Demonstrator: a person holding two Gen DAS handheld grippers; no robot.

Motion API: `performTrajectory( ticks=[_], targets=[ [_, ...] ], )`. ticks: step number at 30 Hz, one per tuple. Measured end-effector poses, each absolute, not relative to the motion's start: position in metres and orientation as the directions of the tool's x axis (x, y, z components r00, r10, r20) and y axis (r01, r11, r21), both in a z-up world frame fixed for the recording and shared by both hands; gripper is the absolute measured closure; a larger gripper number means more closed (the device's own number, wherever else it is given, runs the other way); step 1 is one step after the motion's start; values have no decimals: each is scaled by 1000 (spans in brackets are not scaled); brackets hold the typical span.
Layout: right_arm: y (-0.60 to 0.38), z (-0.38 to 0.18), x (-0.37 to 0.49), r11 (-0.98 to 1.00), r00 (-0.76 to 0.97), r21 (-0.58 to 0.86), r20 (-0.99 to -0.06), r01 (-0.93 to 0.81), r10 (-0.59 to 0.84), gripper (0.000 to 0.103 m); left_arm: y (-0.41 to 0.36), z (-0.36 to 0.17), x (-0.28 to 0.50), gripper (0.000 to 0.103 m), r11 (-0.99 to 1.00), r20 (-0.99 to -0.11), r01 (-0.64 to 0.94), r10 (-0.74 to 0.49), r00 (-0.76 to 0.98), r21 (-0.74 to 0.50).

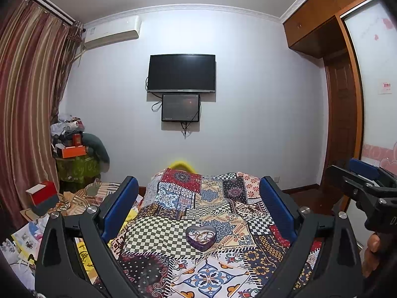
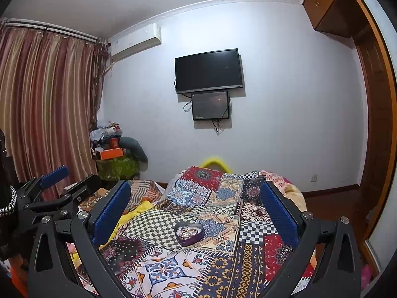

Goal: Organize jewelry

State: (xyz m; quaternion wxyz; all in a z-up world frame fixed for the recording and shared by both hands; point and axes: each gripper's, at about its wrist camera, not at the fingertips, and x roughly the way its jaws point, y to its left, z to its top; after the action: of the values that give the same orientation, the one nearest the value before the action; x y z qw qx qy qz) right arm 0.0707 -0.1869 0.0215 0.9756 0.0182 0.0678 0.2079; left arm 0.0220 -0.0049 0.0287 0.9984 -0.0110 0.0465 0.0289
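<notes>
A: While both claws hang over the bed, what are they doing?

B: The left gripper [image 1: 198,206] has its two blue pads wide apart, with nothing between them. The right gripper [image 2: 196,211] is the same: pads wide apart, nothing held.

A: Where is the jewelry?

B: It sits in a little purple heart-shaped box [image 1: 201,237] on the patchwork quilt [image 1: 173,223], a bit farther out than both claws. There are small shiny bits inside. I think they are rings and a chain, but they are too small to be sure. I see no jewelry lying loose on the quilt.

A: So which step is it?

B: I can't tell. The bits may be all put away, or they may be waiting to be sorted out. Both would look like this.

A: What would any move need?

B: The bits are tiny, so the pads must close softly. The quilt is soft and bumpy, so the box could tip.

A: What else is around?

B: A television [image 1: 181,73] on the far wall, striped curtains [image 1: 27,114] at the left, and a wooden wardrobe [image 1: 320,17] at the right. Nothing is between the claws and the box.
</notes>
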Motion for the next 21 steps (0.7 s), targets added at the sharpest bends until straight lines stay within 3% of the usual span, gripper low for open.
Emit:
performTrajectory(
  ticks=[21],
  targets=[
    [-185,21,76,912,899,66,-153,-406,411,0,2,23,35,5,998,-125,-50,44,991,-44]
  ],
)
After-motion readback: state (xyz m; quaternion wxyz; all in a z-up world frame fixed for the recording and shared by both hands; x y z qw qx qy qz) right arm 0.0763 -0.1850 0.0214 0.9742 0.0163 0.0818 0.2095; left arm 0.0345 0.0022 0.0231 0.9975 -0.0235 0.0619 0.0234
